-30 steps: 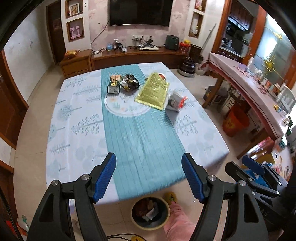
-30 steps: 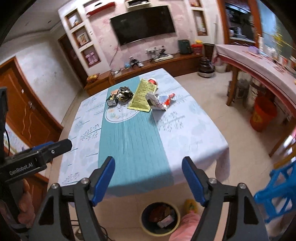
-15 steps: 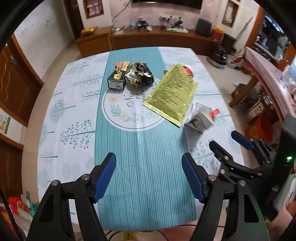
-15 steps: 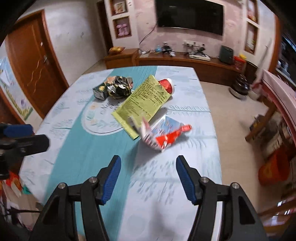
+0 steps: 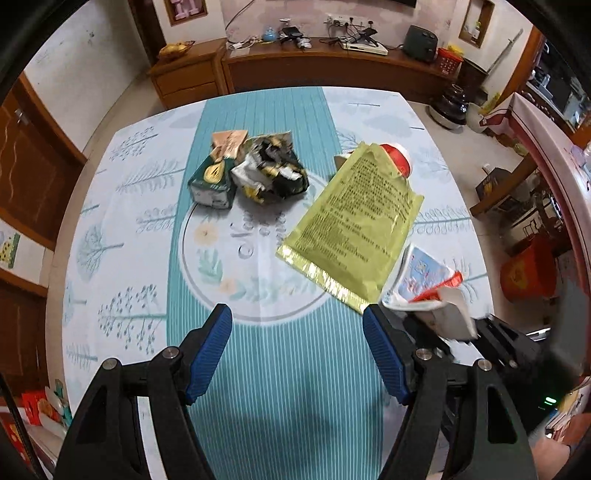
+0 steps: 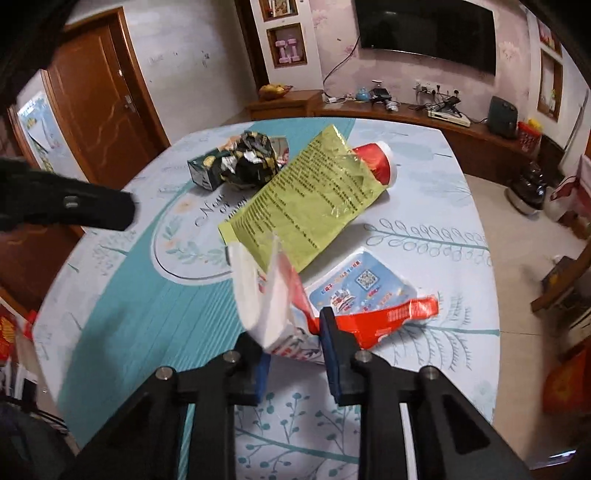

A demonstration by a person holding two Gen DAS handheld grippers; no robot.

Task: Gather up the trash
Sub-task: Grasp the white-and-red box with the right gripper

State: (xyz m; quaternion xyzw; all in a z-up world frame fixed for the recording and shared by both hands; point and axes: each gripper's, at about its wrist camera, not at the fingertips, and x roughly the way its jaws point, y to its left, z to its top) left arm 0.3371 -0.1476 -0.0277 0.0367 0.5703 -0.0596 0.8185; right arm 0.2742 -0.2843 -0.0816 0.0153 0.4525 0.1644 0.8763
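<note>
Two blue pads of the right hand-held gripper (image 6: 295, 341) are closing on the torn carton (image 6: 291, 314) between them

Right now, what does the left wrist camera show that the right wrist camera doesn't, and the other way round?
Only the left wrist view shows the left gripper with its jaws wide apart and nothing between them, over the teal runner. Only the right wrist view shows the right gripper closing on the torn red and white wrapper, which sits between its blue pads, plus the television on the wall. Both show the yellow-green packet, crumpled black wrapper, green box and red cup.
</note>
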